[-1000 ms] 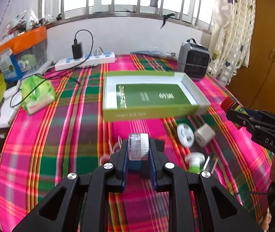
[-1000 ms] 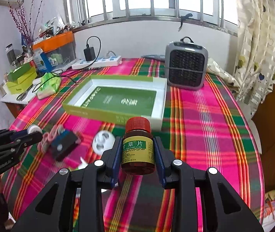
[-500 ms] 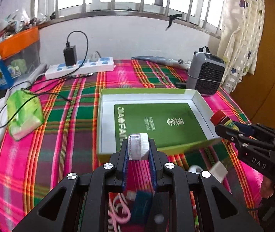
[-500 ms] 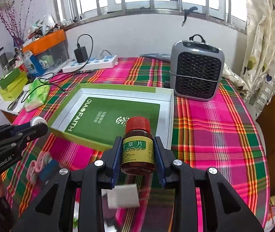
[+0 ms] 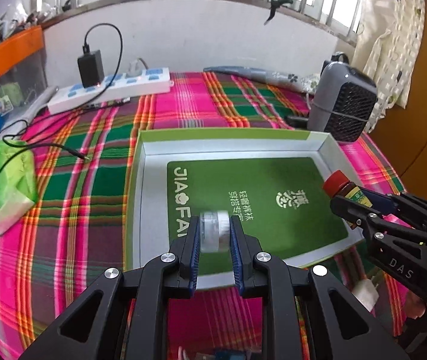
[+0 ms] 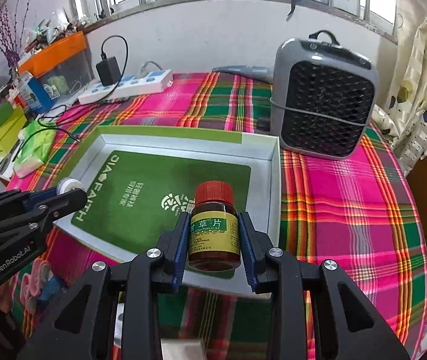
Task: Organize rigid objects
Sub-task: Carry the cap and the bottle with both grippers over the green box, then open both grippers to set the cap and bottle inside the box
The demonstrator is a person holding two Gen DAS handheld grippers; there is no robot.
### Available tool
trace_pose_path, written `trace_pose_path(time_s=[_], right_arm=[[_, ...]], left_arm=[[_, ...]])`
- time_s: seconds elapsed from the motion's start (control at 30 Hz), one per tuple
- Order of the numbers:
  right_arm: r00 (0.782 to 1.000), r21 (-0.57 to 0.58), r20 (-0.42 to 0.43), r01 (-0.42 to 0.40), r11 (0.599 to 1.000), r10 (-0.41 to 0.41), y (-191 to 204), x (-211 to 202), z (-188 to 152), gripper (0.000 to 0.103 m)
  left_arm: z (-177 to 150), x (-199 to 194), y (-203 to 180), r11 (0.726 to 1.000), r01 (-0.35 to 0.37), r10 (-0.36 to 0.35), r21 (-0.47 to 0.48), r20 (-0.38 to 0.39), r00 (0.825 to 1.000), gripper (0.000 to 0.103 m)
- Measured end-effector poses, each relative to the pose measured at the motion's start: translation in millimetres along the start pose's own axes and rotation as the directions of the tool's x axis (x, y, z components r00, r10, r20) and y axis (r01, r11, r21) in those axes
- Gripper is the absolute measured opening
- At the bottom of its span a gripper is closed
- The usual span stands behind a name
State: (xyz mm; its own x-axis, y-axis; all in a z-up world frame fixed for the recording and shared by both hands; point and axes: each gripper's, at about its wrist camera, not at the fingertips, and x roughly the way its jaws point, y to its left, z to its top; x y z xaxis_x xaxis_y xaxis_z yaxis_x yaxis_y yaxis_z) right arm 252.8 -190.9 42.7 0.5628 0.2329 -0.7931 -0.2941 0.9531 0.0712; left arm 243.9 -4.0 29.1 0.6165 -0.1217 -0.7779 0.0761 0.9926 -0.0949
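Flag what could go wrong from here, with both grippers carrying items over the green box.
1. The left gripper pinches the small clear container only at its fingertips; it could slip or roll on release.
2. The brown medicine bottle in the right gripper hangs near the box right wall and could clip it or tip over.
3. Both grippers converge over one box, so they might collide.

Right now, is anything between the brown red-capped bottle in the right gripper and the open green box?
Nothing visible is. The brown red-capped bottle, clamped in the right gripper, hangs over the open green box, whose green floor below shows bare.
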Motion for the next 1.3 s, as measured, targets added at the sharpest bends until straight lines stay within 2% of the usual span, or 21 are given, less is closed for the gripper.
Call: trace_pose_path(time_s=[0.4,0.8,1.2,1.3], right_arm=[[0.999,-0.002,-0.039,-0.002,1.0,0.002,-2,18,1,0.033],[0.999,0.008,-0.038,-0.012,1.0,0.012,-2,22,1,0.033],[1.0,0.024,-0.02,-0.008,1.0,0.009,-2,18,-1,0.034],[1.0,0.02,-0.01,0.0,1.0,0.0,-2,13,-3,0.038]], left_arm=[[4,11,1,1.0,-0.008,0.008,0.002,-0.017,1.0,0.018],[3,18,3,1.0,-0.018,0.017,-0.006,-0.043,0.999,0.02],[1,7,3,1.0,-0.015,0.015,-0.014,-0.025,1.0,0.032],[-1,1,0,1.0,-0.025,0.025,-0.006,-0.017,1.0,0.034]])
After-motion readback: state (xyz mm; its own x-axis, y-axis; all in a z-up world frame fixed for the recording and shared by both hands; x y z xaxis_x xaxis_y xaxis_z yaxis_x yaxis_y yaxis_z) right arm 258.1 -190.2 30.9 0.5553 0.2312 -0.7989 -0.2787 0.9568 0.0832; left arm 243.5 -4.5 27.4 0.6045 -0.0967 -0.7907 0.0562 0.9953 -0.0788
